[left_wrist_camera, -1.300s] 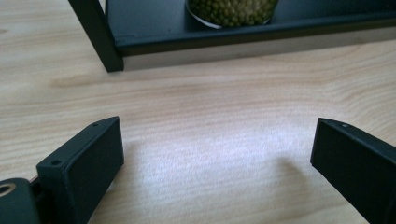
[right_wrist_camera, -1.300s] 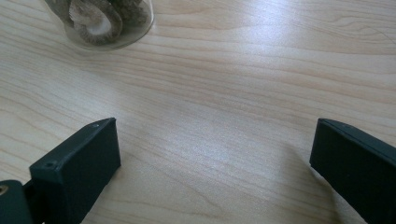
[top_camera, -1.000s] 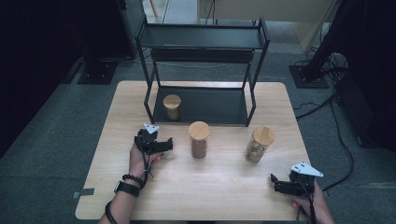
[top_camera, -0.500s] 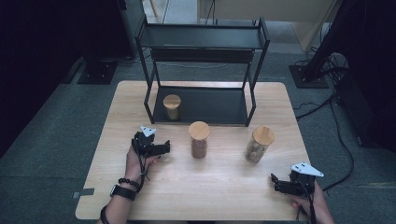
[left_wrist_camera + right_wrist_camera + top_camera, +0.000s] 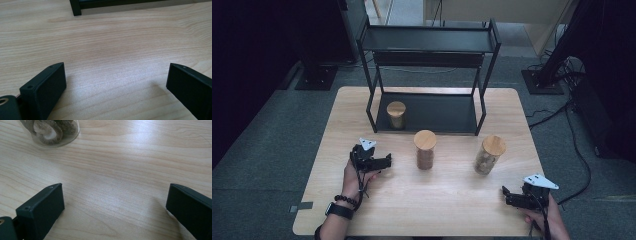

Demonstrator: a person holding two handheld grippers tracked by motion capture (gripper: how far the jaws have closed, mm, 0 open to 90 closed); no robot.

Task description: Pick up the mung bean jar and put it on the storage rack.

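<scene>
Three cork-lidded glass jars stand on the wooden table (image 5: 452, 205). One jar (image 5: 396, 115) sits on the bottom shelf of the black rack (image 5: 429, 47). A second jar (image 5: 425, 149) stands at mid-table and a third jar (image 5: 488, 155) to its right. My left gripper (image 5: 387, 162) lies left of the middle jar, pointing right toward it, a short gap away. Its jaws are wide open over bare wood in the left gripper view (image 5: 115, 87). My right gripper (image 5: 507, 197) rests near the front right corner, open (image 5: 115, 207), with the right jar's base (image 5: 50, 132) ahead of it.
The rack's two front legs stand on the table behind the jars, and one foot (image 5: 75, 7) appears ahead of the left gripper. Cables and stand bases lie on the floor beyond the table's right edge. Bare wood spans the table's front half between my hands.
My left gripper has drifted slightly back toward the table's near edge, still open. The right gripper and the jars have stayed put.
</scene>
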